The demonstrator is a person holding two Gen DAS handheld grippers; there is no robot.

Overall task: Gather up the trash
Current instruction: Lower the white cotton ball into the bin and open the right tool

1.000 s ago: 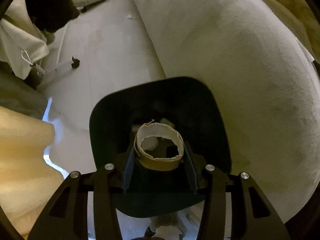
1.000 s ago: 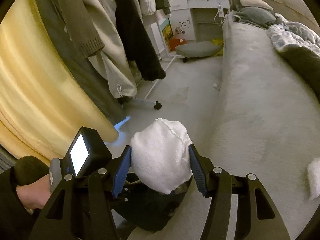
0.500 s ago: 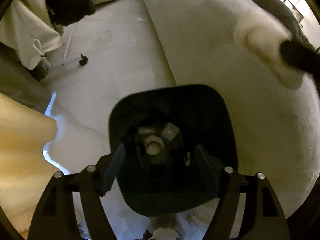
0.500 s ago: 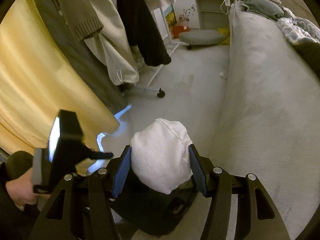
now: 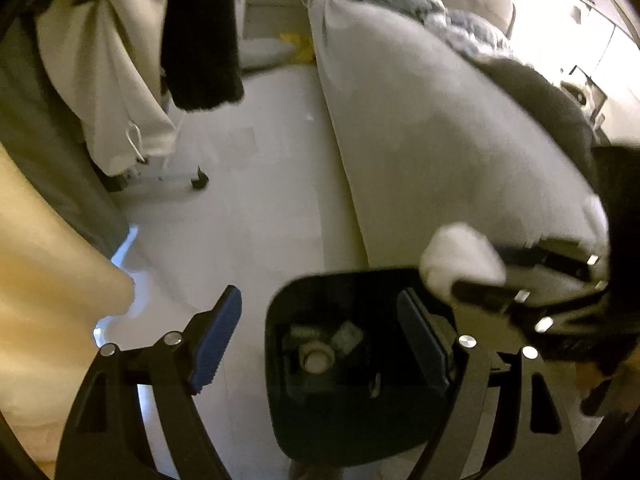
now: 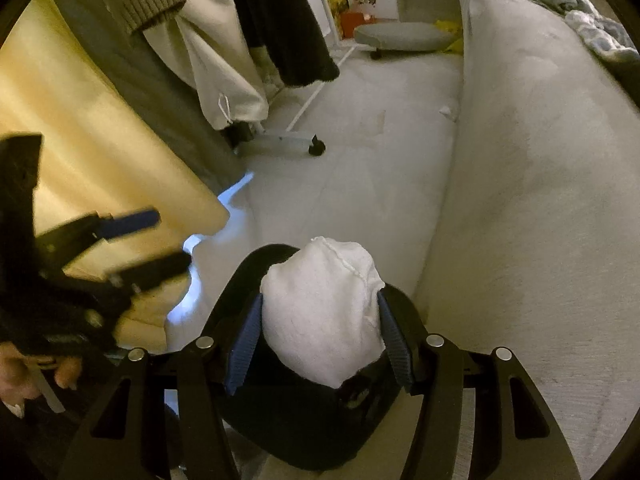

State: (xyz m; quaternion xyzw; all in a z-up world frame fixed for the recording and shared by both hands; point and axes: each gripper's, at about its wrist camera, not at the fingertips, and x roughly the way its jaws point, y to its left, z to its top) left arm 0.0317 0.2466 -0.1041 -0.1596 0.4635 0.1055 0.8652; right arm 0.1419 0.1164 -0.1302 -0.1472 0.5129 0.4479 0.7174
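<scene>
A black trash bin (image 5: 352,432) stands on the floor beside the bed; a tape roll (image 5: 318,356) and other scraps lie inside. My left gripper (image 5: 324,332) is open and empty, up and to the left of the bin's mouth. My right gripper (image 6: 318,332) is shut on a crumpled white tissue wad (image 6: 324,308) and holds it over the bin (image 6: 296,424). The wad also shows in the left wrist view (image 5: 460,260) at the bin's far right rim. The left gripper (image 6: 132,240) appears blurred at left in the right wrist view.
A grey-white bed (image 6: 540,200) runs along the right. Hanging clothes (image 6: 224,40) on a wheeled rack (image 6: 292,142) and a yellow curtain (image 6: 80,140) stand at left. A small scrap (image 6: 446,111) lies on the floor by the bed. A round grey stool (image 6: 400,36) sits far back.
My left gripper opened and let the tape roll drop into the bin, then pulled up and left. My right gripper brought the tissue wad over the bin.
</scene>
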